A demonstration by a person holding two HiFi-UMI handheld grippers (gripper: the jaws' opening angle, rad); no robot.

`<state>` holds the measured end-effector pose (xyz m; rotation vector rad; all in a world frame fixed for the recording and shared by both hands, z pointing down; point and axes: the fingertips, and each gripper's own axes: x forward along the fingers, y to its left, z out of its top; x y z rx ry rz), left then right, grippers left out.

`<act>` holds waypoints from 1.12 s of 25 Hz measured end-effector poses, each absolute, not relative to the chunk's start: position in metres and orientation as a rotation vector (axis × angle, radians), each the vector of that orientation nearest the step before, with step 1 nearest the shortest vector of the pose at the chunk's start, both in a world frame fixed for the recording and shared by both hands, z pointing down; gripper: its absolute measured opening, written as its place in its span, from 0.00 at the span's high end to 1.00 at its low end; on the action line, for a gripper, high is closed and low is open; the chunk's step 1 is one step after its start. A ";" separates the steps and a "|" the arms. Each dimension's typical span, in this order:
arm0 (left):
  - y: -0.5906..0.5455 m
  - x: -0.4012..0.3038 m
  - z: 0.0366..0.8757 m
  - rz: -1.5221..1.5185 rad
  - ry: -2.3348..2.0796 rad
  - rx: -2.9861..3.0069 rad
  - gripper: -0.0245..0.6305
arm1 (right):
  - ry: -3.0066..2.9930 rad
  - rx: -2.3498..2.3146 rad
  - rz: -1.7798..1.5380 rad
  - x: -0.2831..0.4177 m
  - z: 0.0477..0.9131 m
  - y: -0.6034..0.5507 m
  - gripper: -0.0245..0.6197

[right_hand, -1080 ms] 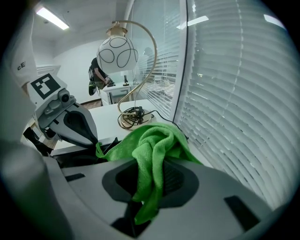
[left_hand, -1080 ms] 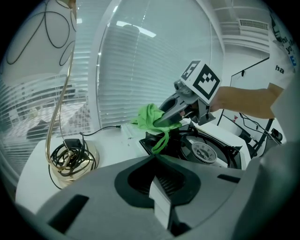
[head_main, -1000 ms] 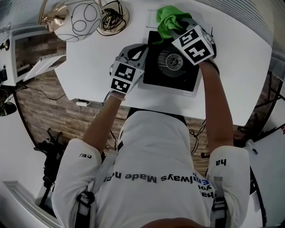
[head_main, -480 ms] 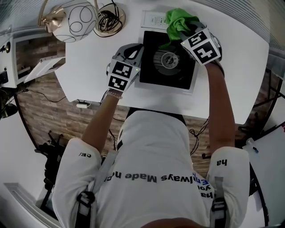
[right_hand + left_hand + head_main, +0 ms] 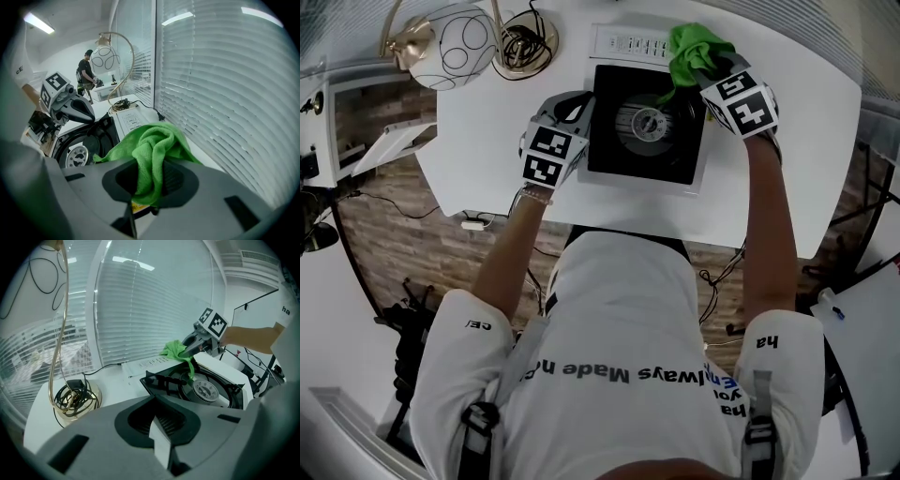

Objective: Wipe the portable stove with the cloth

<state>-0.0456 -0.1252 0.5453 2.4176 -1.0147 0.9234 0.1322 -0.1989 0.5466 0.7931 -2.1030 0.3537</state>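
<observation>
— At the far right corner of the portable stove, that is where we have the green cloth now. A second ago it sat over the far left corner, so we have swept it along the whole back edge.
— And the right tongs?
— Clamped on the cloth. In the right gripper view a fold of it runs down between the jaws and the rest bunches out in front. A corner trails onto the black top near the burner.
— Are the left tongs doing anything?
— They have stayed at the stove's left edge throughout, jaws brought together with nothing between them. We cannot tell whether they actually press on the casing, but we judge they are there to steady it on the counter.
— So where does that leave us?
— One pass along the back is about done, we reckon. The burner, the pan supports and the near half of the top were not crossed by this stroke, so we would bring the cloth back toward us next. The pan supports could snag the trailing corner, so we would keep the bunch lifted a little there.
</observation>
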 end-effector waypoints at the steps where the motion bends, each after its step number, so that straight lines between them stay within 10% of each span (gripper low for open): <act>1: -0.125 -0.046 0.545 0.921 -1.016 2.415 0.95 | -2.103 0.800 0.357 0.135 0.547 -0.198 0.85; 28: -0.126 -0.046 0.546 0.922 -1.043 2.389 0.95 | -2.197 0.977 0.679 0.177 0.549 -0.148 0.85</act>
